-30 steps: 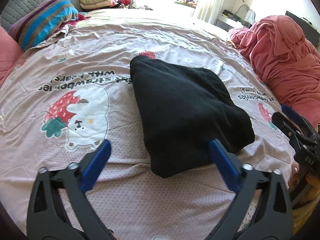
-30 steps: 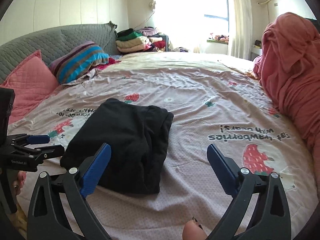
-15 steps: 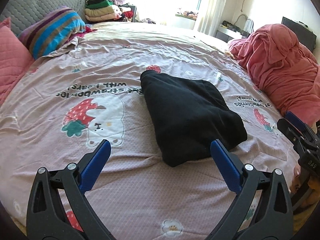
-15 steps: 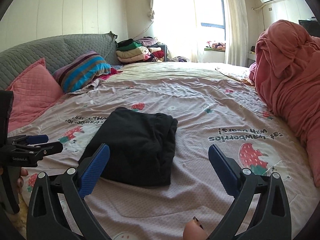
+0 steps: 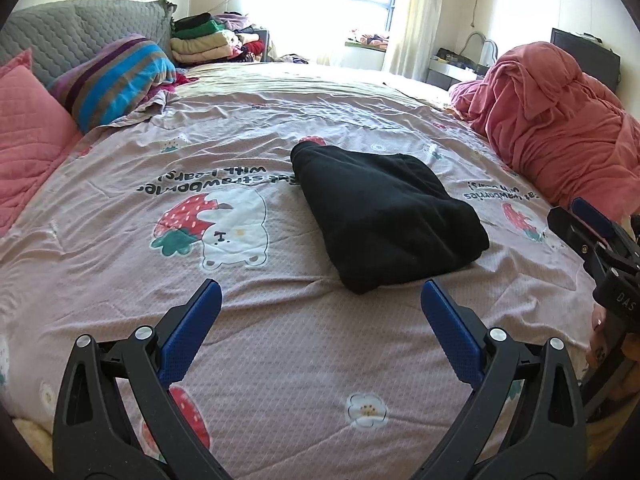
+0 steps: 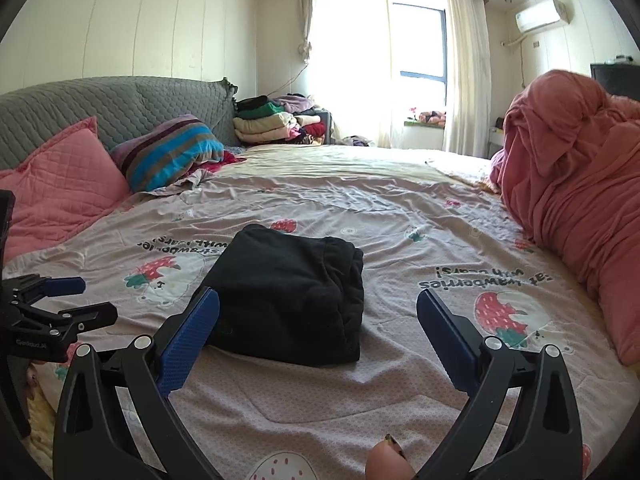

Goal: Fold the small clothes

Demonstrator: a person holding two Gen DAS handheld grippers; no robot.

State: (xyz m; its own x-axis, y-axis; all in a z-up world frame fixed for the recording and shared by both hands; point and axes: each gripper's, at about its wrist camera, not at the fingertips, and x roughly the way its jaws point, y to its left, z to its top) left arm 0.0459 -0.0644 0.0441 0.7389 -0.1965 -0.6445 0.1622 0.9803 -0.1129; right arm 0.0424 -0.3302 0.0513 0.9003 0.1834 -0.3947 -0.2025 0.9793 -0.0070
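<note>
Nearest in the left wrist view, the left gripper (image 5: 318, 308) is held spread wide with nothing between its blue pads, above the bedsheet (image 5: 280, 344). In the right wrist view, the right gripper (image 6: 318, 322) is likewise held wide apart and empty; a fingertip (image 6: 386, 460) is seen at the bottom edge. Each gripper is also caught at the edge of the other's view.

Just beyond both grippers, the folded black garment (image 5: 384, 212) is laid on the pink bedsheet printed with strawberries and bears, touched by neither gripper. Nothing is placed between the grippers and the garment.

To the right, well apart from the garment, a heaped red blanket (image 5: 560, 120) is piled along the bed's edge. To the left, a pink pillow (image 6: 60, 176) and a striped pillow (image 6: 168, 152) are propped against a grey quilted headboard (image 6: 100, 108).

Farthest off, a stack of folded clothes (image 6: 272, 120) is seen beside a bright window (image 6: 360, 60) with curtains, and an air conditioner (image 6: 542, 14) is mounted high on the wall.
</note>
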